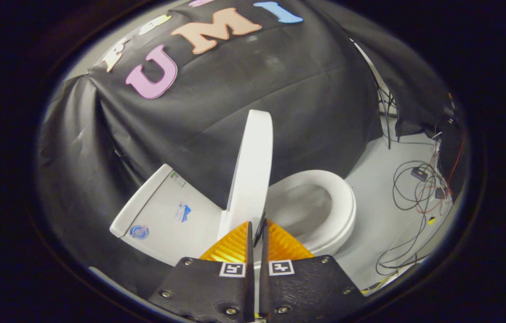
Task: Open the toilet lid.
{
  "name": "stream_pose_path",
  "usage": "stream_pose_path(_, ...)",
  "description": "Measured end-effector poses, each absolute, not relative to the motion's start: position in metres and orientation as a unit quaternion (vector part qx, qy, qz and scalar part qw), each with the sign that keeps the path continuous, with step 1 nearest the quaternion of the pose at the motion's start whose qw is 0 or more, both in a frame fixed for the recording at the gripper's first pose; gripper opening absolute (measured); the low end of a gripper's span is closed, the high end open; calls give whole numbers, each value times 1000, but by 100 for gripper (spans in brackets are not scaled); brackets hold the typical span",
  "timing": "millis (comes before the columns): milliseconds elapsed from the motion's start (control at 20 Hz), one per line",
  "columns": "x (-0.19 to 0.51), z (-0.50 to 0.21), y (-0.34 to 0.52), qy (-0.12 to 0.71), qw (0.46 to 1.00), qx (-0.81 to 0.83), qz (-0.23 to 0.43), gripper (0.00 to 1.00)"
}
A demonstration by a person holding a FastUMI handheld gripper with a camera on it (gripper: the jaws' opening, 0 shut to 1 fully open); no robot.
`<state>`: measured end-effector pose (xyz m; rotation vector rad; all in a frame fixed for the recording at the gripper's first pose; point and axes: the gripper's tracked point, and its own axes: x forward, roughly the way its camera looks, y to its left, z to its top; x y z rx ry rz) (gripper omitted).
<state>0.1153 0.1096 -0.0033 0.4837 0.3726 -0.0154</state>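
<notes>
Gripper view: the gripper (256,229) sits nearest, its jaws drawn to a narrow gap and clamped on the lower edge of the toilet lid (253,170), one finger on each face. That lid stands raised, close to upright and seen almost edge-on, rising from between the fingers toward the black cloth wall (244,89). Beside the lid on one side lies the toilet seat (342,211), down on the bowl (its ring is fully exposed). On the other side lies the tank top (167,211), carrying several small stickers. Beyond the seat, the pale floor (382,188) carries a loose tangle of thin cables (418,188) near the edge of the cloth.
</notes>
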Motion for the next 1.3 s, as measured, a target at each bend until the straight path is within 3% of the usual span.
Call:
stream_pose_path(900, 118, 32, 162, 140, 985, 80, -56, 4)
stream_pose_path(1300, 118, 50, 193, 120, 991, 54, -30, 5)
